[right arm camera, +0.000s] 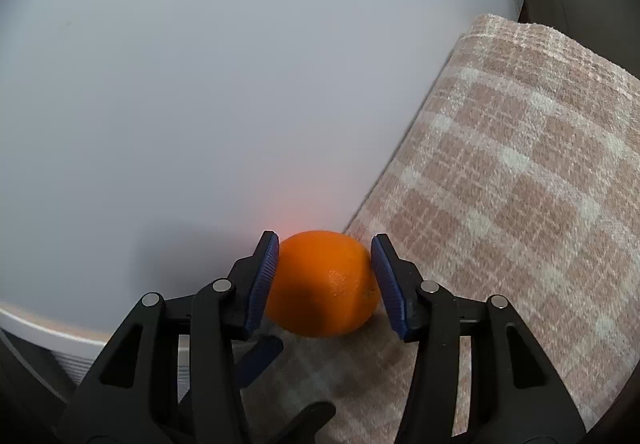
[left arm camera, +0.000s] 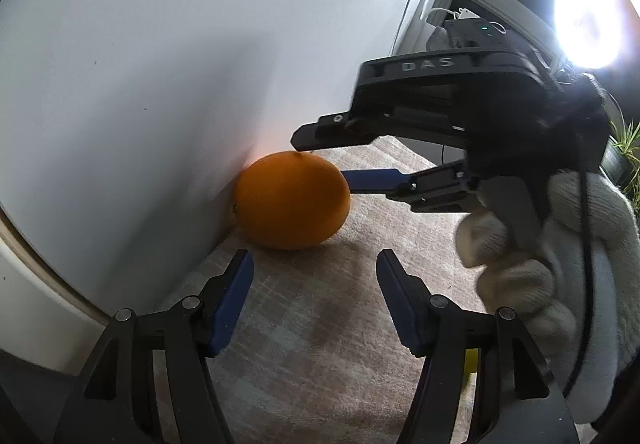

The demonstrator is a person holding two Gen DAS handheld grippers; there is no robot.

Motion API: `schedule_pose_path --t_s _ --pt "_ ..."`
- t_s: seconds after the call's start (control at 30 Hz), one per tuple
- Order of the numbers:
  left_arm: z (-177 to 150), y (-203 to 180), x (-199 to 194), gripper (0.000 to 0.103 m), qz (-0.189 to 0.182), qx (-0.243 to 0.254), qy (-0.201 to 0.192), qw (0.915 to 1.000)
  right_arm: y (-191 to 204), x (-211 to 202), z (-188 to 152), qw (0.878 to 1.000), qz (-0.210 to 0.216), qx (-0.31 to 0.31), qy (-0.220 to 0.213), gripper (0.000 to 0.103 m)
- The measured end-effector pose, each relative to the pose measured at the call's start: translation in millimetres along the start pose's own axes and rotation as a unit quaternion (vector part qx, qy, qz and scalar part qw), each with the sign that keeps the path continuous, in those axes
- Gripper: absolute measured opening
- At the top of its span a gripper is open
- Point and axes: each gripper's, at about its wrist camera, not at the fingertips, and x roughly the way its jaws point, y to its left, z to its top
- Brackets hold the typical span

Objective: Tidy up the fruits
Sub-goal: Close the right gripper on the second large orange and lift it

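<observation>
Orange (right arm camera: 322, 284) is the one fruit in view, and it serves as the landmark; it lies on a pink checked cloth (right arm camera: 520, 172), touching or all but touching the white wall (right arm camera: 200, 84) behind it; the right gripper (right arm camera: 324, 280) brackets it, one blue pad to each side, and in the right wrist view both pads sit against the skin, so I judge the fingers pinched on the orange, though whether they press firmly is hard to tell; from the left wrist view the same gripper (left arm camera: 320, 160) comes in from the right of the orange, its upper finger over the top and its lower finger at the flank, held by a hand in a white glove (left arm camera: 560, 244); the left gripper (left arm camera: 316, 276) hovers just short of the orange on the near side, its fingers (left arm camera: 234, 296) spread with only cloth between them, gripping nothing; a bright lamp (left arm camera: 588, 24) glares well off to the right of the orange, beyond the right gripper; as for progress, the orange is not yet lifted, for it rests on the cloth; no bowl, basket or other fruit shows, so I cannot say how much sorting is done; by my reckoning this is the grasp stage of one fruit, with the lift, the carry and the placing all left to do.
</observation>
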Motion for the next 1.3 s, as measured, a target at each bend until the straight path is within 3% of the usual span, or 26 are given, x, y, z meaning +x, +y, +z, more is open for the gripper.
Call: schedule_pose_path --t_s 0.2,0.33,0.57,0.7,0.9,1.3 --pt "1.7 8.3 0.2 0.063 0.003 -0.008 -0.001 1.0 12.6 -13.1 -23.3 0.999 0.007 -0.033 0.029 0.052" --pt "2.4 13.0 3.5 0.063 0.005 -0.015 0.004 0.9999 20.8 -4.4 -31.2 0.997 -0.01 -0.061 0.045 0.052" --pt "9.1 9.0 14.1 0.063 0.012 -0.011 0.006 0.9998 16.6 1.8 -29.5 0.998 -0.003 -0.058 0.039 0.052" --pt "9.9 7.6 18.6 0.063 0.019 -0.01 0.007 0.9998 10.3 7.9 -23.9 0.998 0.0 -0.054 0.041 0.062" --pt "10.0 3.0 20.2 0.063 0.028 -0.006 0.007 0.9996 8.8 26.6 -19.6 0.998 0.014 -0.048 0.045 0.065" --pt "16.5 1.1 16.5 0.065 0.016 -0.003 0.012 0.9998 9.9 28.6 -39.7 0.998 -0.006 -0.062 0.032 0.063"
